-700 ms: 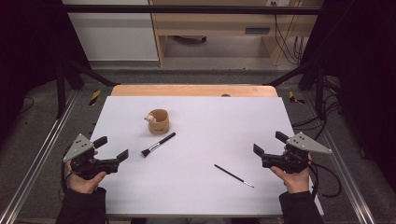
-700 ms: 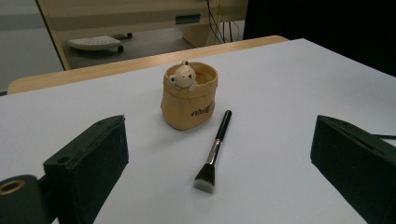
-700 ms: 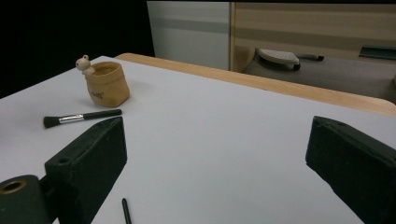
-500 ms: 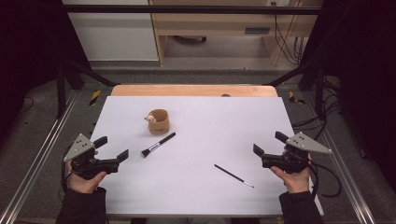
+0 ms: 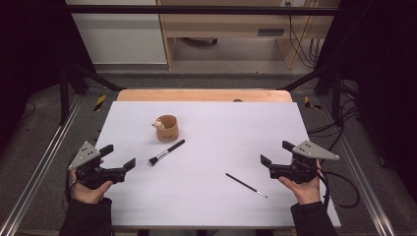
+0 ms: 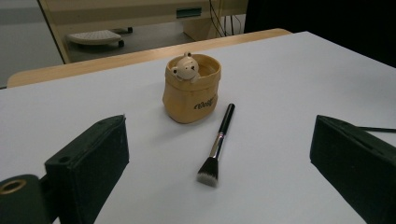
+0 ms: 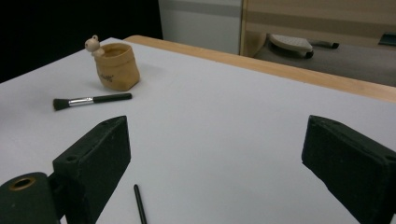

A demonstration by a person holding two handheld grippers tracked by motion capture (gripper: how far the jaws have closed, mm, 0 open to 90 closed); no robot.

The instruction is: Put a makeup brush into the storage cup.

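my left gripper (image 5: pixel 120 158) sits at the near left edge of the white table (image 5: pixel 216 128) with its jaws wide apart and nothing between them, facing the makeup brush (image 5: pixel 166 152) that lies flat just in front of the small tan pot (image 5: pixel 167 129). my right gripper (image 5: pixel 276 154) is at the near right, jaws also apart and empty, with the thin black brush (image 5: pixel 246 185) lying on the table just to its left.
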